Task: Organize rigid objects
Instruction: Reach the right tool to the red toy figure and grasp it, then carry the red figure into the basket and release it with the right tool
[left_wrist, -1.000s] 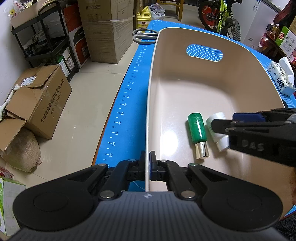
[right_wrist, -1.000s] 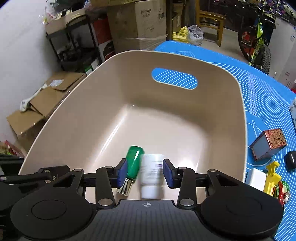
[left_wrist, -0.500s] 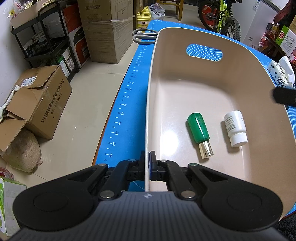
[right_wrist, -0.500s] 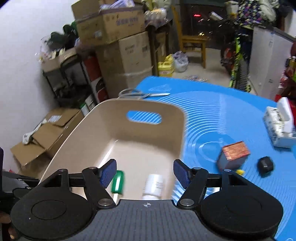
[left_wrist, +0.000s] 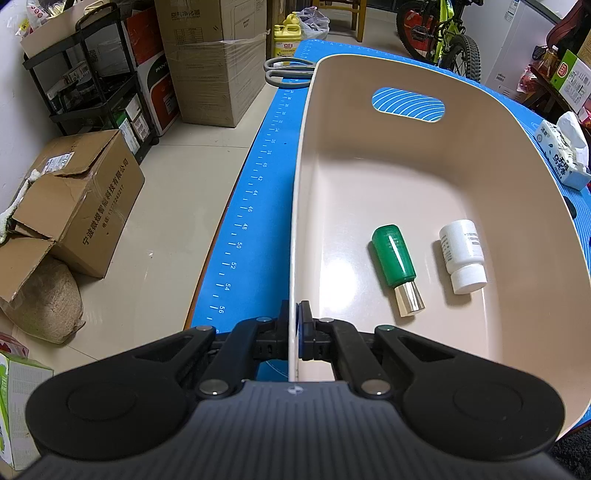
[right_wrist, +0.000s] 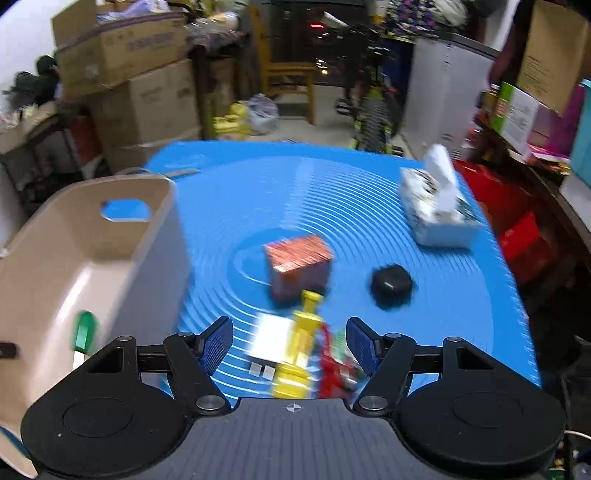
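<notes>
My left gripper is shut on the near rim of a beige plastic bin. In the bin lie a green bottle with a silver cap and a white pill bottle. My right gripper is open and empty above the blue mat, right of the bin. Between and just beyond its fingers lie a yellow toy, a white block and a red item. Farther off stand a copper-coloured box and a small black object. The right wrist view is blurred.
A tissue pack sits at the mat's far right, also in the left wrist view. Grey scissors lie beyond the bin. The mat's left edge drops to a floor with cardboard boxes.
My right gripper let go of the white bottle in the bin, opened wide and swung right, out of the bin, over the loose items on the mat. My left gripper has not moved.
</notes>
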